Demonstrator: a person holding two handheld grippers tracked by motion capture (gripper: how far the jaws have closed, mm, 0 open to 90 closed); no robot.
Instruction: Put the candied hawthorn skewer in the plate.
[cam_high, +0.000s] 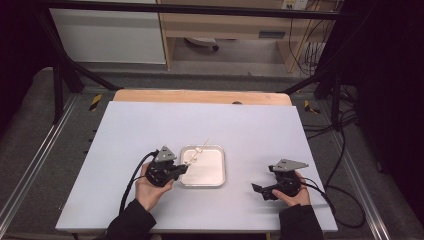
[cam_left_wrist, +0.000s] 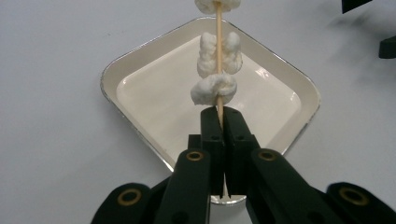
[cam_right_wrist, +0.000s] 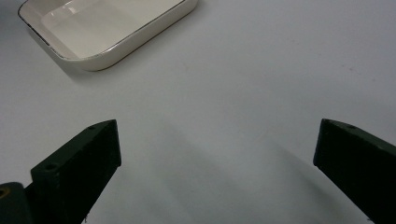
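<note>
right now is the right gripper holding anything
No, the right gripper has its jaws wide apart over the bare table, with nothing between them.

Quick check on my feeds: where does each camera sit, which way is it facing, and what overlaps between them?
High view: above the near edge, looking forward and down on the table; both forearms, left gripper, right gripper.
Left gripper view: along shut jaws holding the skewer over the tray.
Right gripper view: along open jaws across the table.
Shared: all show the tray.
</note>
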